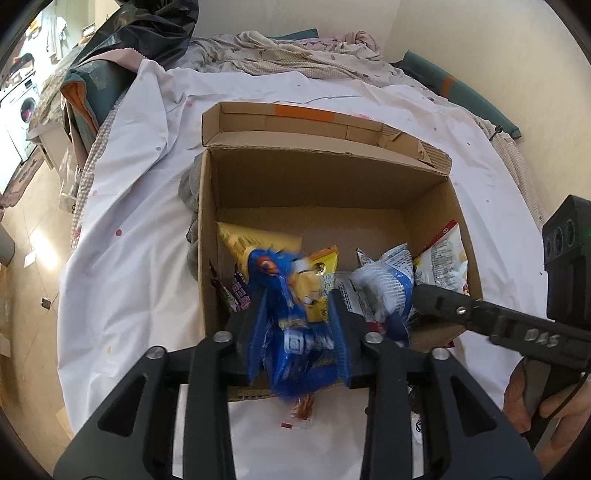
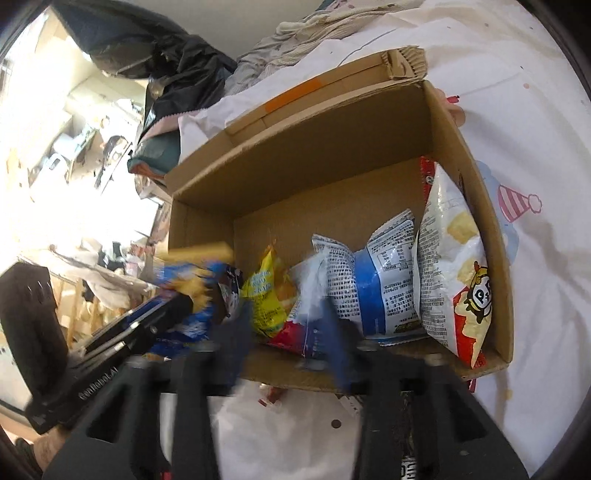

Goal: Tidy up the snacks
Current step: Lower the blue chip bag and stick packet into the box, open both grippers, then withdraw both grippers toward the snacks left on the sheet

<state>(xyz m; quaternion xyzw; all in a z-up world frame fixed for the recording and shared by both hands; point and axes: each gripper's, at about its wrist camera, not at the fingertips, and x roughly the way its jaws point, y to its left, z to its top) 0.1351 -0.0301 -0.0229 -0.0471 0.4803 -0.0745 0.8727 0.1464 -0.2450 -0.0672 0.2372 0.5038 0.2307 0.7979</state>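
An open cardboard box (image 1: 325, 184) lies on a white sheet and holds several snack bags. My left gripper (image 1: 295, 314) is shut on a blue snack bag (image 1: 295, 343) at the box's near edge. That bag shows blurred in the right wrist view (image 2: 188, 295). My right gripper (image 2: 286, 332) holds a white and blue bag (image 2: 317, 280) between its fingers over the near edge; it also shows in the left wrist view (image 1: 388, 288). A white and red bag with a panda (image 2: 454, 266) leans on the right wall. A yellow bag (image 2: 266, 299) lies in the middle.
The white sheet (image 1: 129, 229) covers a bed. Crumpled bedding (image 1: 280, 51) and a black bag (image 1: 155, 29) lie behind the box. A small red wrapper (image 1: 303, 406) lies on the sheet in front of the box. A grey cloth (image 1: 190, 192) sits at the box's left side.
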